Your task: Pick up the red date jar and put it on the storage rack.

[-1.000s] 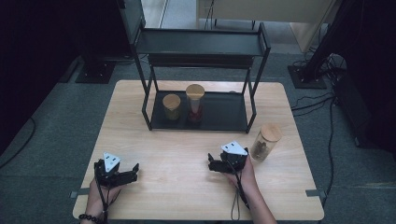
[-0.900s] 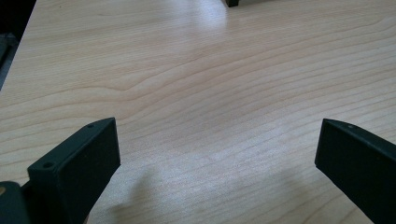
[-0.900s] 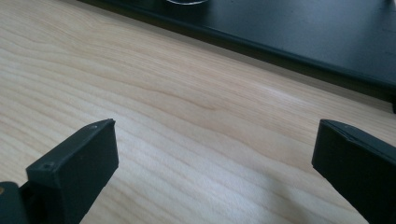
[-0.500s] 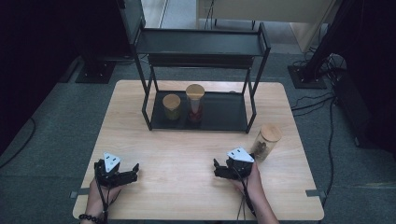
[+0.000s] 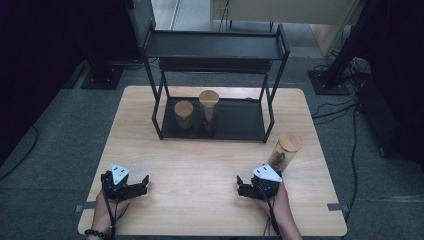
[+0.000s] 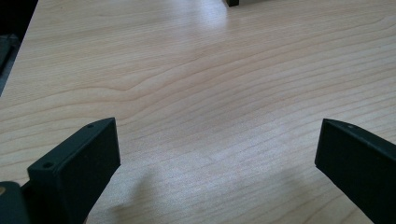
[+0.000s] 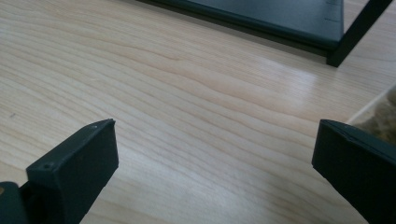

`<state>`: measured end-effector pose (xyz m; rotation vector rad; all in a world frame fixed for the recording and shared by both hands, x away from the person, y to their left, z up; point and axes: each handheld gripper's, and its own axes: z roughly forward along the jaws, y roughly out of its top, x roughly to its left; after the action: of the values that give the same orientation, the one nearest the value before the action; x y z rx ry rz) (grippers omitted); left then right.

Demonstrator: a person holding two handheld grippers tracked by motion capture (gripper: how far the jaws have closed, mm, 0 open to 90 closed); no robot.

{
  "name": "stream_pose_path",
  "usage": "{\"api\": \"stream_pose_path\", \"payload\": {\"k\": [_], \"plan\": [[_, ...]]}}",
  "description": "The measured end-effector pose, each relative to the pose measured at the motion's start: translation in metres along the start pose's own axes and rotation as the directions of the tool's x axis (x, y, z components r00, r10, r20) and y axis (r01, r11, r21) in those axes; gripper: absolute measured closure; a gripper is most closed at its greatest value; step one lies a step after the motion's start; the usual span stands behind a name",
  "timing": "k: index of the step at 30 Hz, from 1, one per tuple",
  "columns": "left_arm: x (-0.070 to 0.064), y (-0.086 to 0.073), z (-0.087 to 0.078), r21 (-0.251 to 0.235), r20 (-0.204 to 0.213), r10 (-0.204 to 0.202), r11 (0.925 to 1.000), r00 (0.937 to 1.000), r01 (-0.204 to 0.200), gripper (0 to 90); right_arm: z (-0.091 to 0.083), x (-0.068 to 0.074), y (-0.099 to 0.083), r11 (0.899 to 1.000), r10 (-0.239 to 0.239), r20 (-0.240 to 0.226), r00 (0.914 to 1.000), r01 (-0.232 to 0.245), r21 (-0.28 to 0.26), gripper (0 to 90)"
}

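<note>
My left gripper point(image 5: 142, 184) rests low over the near left of the wooden table point(image 5: 200, 165), open, with bare wood between its jaws point(image 6: 217, 144). At the near right my right gripper point(image 5: 241, 188) is open too, nothing between its fingers point(image 7: 215, 144). A tall glass jar with a wooden lid and brown contents point(image 5: 283, 150) stands just beyond and to the right of the right gripper; its edge point(image 7: 380, 116) shows beside the right jaw. Two lidded jars stand on the lower tier of the black rack point(image 5: 240, 120): a short one with green contents point(image 5: 183, 114) and a taller one with red contents point(image 5: 208, 110).
The black two-tier rack point(image 5: 215, 46) stands at the far middle of the table; its front leg point(image 7: 359, 30) and lower tray point(image 7: 261, 14) lie ahead of the right gripper. Cables and stand bases point(image 5: 330, 80) lie on the grey floor to the right.
My right gripper has pulled back toward the near edge and slightly right, away from the rack. The left gripper and the jars have stayed put.
</note>
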<state>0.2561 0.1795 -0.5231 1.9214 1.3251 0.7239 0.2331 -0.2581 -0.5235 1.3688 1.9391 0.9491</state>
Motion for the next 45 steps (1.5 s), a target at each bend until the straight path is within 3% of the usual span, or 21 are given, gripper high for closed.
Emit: {"api": "stream_pose_path", "payload": {"k": [17,34,45], "plan": [[0.0,0.0,0.0,-0.002,-0.002,0.0,1.0,1.0,0.0,0.2,-0.024,-0.018,-0.018,1.0,0.005,0.045,0.999,-0.005,0.001,0.3],[0.0,0.0,0.0,-0.001,-0.001,-0.002,1.0,1.0,0.002,0.3,-0.037,-0.036,-0.029,1.0,0.006,0.085,0.9963,-0.008,0.016,0.3],[0.0,0.0,0.0,0.001,0.003,-0.004,1.0,1.0,0.004,0.2,-0.045,-0.056,-0.037,0.999,0.018,0.127,0.9917,-0.021,0.026,0.3]]}}
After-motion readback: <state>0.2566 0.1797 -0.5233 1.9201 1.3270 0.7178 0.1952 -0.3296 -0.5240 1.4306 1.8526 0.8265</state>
